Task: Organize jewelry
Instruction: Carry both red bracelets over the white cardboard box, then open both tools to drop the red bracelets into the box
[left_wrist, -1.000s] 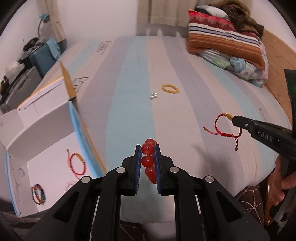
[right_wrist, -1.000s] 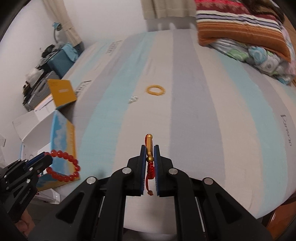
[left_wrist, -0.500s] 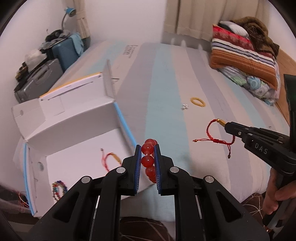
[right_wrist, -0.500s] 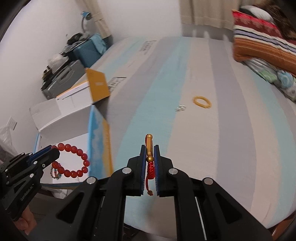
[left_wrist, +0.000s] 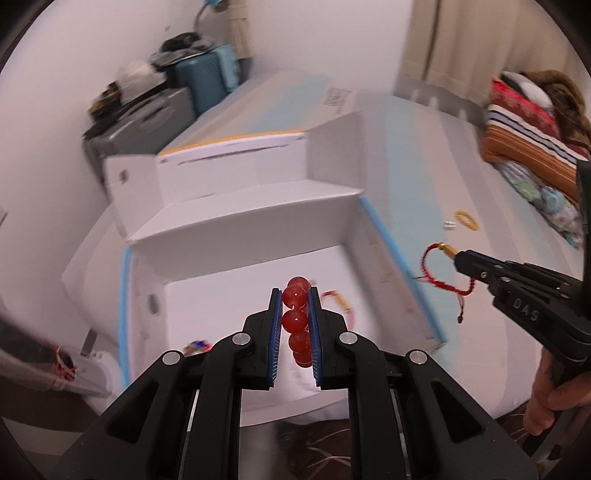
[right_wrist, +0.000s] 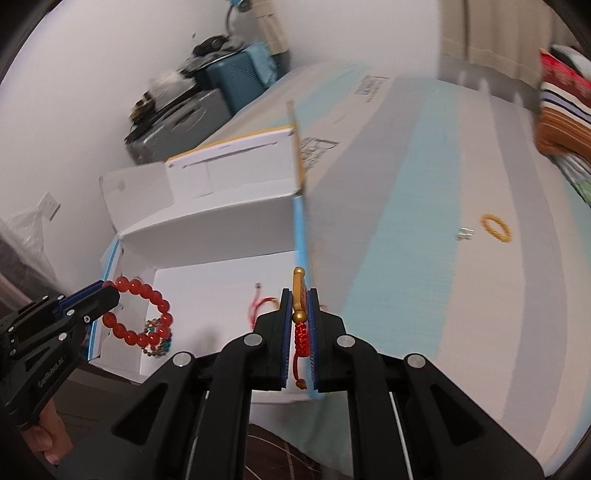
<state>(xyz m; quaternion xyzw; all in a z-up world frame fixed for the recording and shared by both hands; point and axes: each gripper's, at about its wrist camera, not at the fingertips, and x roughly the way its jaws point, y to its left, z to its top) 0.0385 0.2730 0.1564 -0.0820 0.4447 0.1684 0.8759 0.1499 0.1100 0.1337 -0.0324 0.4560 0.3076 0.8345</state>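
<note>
Your left gripper is clamped on the red bead bracelet, which now hangs over the open white box rather than over the striped bed as a second ago. Your right gripper is closed tight on the red cord bracelet by its gold tube; it has travelled left with the other hand and now sits at the box's near right wall, the blue-edged one, not yet clearly inside. Both views are blurred, consistent with a sweep in progress.

Judgement: both pieces are in the delivery stage; release remains to be done.

Inside the box, a second red cord bracelet lies on the floor near the right wall, and a multicoloured bead bracelet lies near the left corner, directly beneath the hanging red beads. Dropping there would pile one on the other.

Still on the bed, far right: a yellow bead ring and, just beside it, a small silver item, too small to identify. Both remain to be collected.

Obstruction: the upright right wall and the raised lid flap stand between the bed and the box interior; your right gripper must clear the wall edge before opening.
</note>
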